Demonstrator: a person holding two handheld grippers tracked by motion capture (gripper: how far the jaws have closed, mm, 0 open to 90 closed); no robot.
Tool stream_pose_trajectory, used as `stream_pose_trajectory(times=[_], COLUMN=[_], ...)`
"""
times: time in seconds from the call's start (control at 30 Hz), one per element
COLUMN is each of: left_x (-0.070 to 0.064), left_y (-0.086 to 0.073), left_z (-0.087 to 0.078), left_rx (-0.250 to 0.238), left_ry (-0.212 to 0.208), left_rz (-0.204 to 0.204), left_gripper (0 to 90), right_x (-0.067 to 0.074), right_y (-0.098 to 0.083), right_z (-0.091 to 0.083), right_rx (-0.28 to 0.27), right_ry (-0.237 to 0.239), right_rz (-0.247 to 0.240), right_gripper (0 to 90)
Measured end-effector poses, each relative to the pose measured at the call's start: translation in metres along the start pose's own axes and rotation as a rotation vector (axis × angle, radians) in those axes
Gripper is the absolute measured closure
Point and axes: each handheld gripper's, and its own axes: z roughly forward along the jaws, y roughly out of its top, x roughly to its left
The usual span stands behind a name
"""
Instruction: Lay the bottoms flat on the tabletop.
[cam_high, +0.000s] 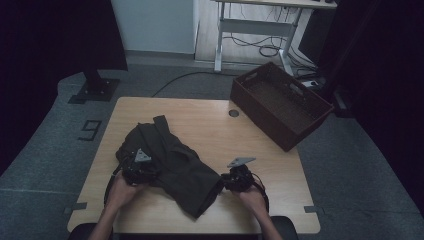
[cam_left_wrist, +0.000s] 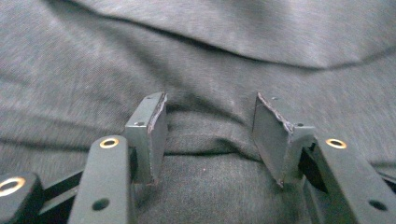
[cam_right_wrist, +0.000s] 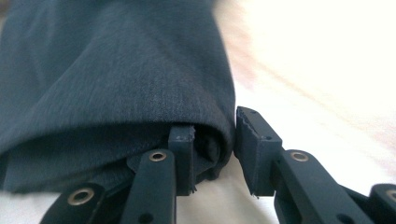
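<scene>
Dark crumpled garment (cam_high: 170, 165) lying on the wooden table (cam_high: 210, 125), left tongs (cam_left_wrist: 210, 135) partly open, pads pressed down on the cloth with a raised fold between them, right tongs (cam_right_wrist: 215, 149) narrowed around the garment's folded edge, brown basket (cam_high: 280, 102) at the table's far right corner.

Dark garment (cam_high: 170, 162) is lying crumpled on the surface (cam_high: 210, 125), left of centre, stretching diagonally from the far left toward the near edge, its fabric bunching in soft folds.
</scene>
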Motion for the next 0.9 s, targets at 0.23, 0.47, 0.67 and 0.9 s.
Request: stream_pose_trajectory(times=[0.23, 0.47, 0.67, 0.9], left_x=[-0.026, -0.013, 0.028, 0.07], left_y=[0.001, 0.008, 0.019, 0.015], left_z=[0.004, -0.022, -0.052, -0.049], left_rx=[0.004, -0.092, -0.155, -0.165], left_ry=[0.024, -0.058, -0.004, 0.089], left_rz=[0.043, -0.033, -0.079, -0.144], left_gripper=[45.1, 35.1, 22.9, 17.3], right_x=[-0.03, -0.025, -0.01, 0.014], right_y=[0.009, 0.009, 0.0, -0.005], right_z=[0.001, -0.014, -0.032, -0.024], right_rx=[0.009, -0.009, -0.053, -0.06], right_ry=[-0.086, -0.101, -0.114, -0.088], right_rz=[0.042, 0.045, 0.068, 0.067], right_gripper=[59.2, 33.4, 14.5, 9.1])
